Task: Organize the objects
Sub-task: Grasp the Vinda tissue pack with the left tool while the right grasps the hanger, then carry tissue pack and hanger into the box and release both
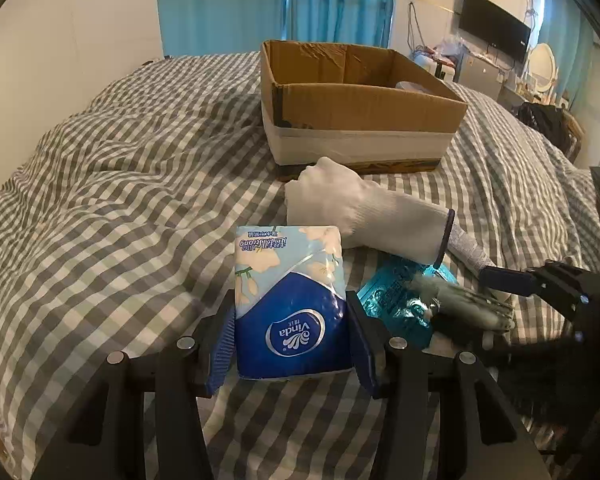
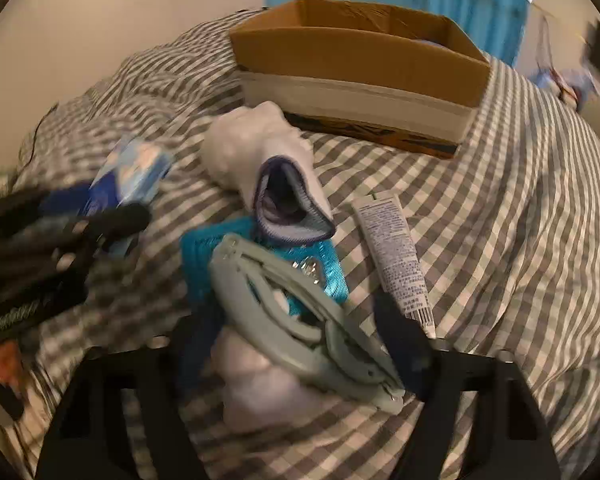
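My left gripper (image 1: 292, 344) clamps a blue-and-white Vinda tissue pack (image 1: 290, 304) just above the grey-checked bedcover (image 1: 120, 200). My right gripper (image 2: 300, 344) grips a pale grey folding plastic hanger (image 2: 300, 312) over a teal foil packet (image 2: 324, 264). A white knitted glove (image 1: 352, 208) lies before the open brown cardboard box (image 1: 364, 104); a white printed tube (image 2: 396, 256) rests beside the right fingers.
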Demonstrator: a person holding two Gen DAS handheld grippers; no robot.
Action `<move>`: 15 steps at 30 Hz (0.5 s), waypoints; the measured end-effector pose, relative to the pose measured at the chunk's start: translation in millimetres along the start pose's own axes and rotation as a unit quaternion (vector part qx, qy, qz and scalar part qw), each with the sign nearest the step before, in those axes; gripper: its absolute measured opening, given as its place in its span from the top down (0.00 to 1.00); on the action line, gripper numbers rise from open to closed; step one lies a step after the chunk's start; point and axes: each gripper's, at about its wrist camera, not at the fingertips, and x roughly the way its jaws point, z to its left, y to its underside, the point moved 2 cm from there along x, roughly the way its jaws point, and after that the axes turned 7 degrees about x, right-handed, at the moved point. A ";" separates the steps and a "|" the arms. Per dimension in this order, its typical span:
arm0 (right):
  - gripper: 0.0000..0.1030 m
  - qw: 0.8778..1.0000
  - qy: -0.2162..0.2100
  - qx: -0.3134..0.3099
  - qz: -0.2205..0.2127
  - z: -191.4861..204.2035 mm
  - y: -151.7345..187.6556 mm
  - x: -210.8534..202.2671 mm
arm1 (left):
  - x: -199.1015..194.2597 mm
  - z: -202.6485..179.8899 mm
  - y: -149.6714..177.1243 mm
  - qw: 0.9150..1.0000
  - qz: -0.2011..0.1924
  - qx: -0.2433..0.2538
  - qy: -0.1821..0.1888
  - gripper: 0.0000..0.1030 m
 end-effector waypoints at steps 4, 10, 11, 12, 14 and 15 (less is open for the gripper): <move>0.68 1.000 0.006 0.025 -0.003 -9.4 -6.2 -4.3 | 1.2 -2.4 2.1 1.000 0.005 0.001 0.011 0.50; 0.79 0.999 0.033 0.011 0.001 -13.0 -3.2 -0.8 | 1.3 -12.3 6.4 1.000 0.006 0.009 0.023 0.50; 0.81 0.999 0.032 0.013 0.000 -12.3 -1.5 -4.2 | 0.1 -13.7 7.0 1.000 0.005 0.010 0.025 0.50; 0.82 1.000 0.028 0.014 -0.004 -11.1 -0.5 -11.1 | -1.2 -15.0 7.4 1.000 0.004 0.011 0.028 0.50; 0.92 1.000 0.017 0.013 -0.015 -9.0 -0.5 -22.1 | -3.4 -17.4 7.7 0.999 0.002 0.012 0.030 0.50; 0.92 1.000 0.019 0.012 -0.019 -9.0 -0.4 -26.2 | -4.9 -18.6 7.2 0.999 0.001 0.012 0.031 0.50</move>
